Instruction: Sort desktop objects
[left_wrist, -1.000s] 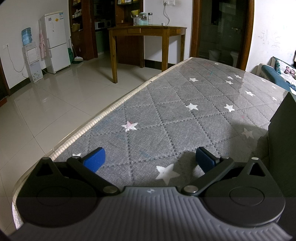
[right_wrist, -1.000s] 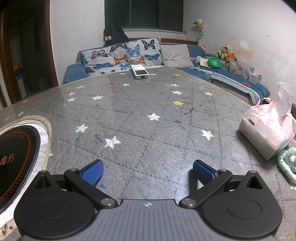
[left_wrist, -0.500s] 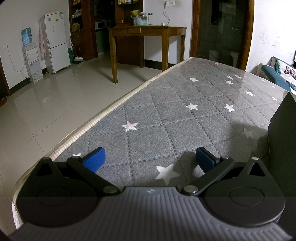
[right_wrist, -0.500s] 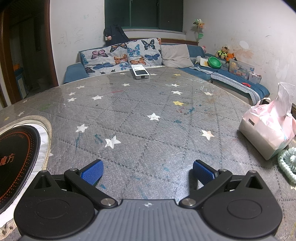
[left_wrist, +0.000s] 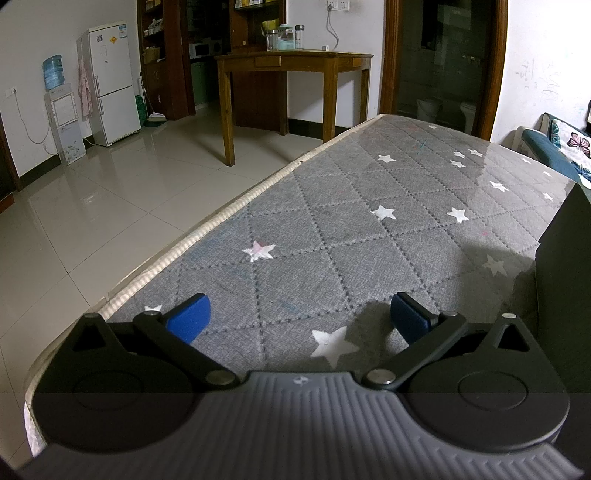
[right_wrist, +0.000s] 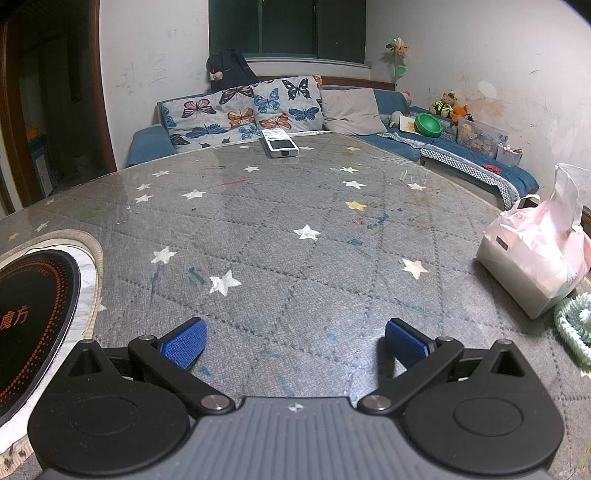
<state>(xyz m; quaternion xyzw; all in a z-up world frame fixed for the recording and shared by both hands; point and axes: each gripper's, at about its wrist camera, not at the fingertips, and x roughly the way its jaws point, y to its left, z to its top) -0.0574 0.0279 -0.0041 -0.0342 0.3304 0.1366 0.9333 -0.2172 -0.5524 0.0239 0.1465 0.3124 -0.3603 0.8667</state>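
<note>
A tissue pack (right_wrist: 532, 258) sits at the table's (right_wrist: 295, 221) right edge, a remote (right_wrist: 279, 143) lies far across near the sofa, well apart. Your right gripper (right_wrist: 293, 341) hovers low with jaws wide and empty; your left gripper (left_wrist: 295, 319) likewise, beside a dark box (left_wrist: 565, 280). Likely nothing is sorted yet: pick the nearer pack first, square the jaws to its short sides, squeeze gently.

Fridge (left_wrist: 110, 79): white, far left by wall.
Water dispenser (left_wrist: 61, 110): just beside fridge, blue bottle on top.
Wooden table (left_wrist: 291, 61): jars on top.
Sofa (right_wrist: 369, 122): blue, w/ butterfly cushions (right_wrist: 240, 110).
Soft toys (right_wrist: 448, 105): on sofa's right end.
</note>
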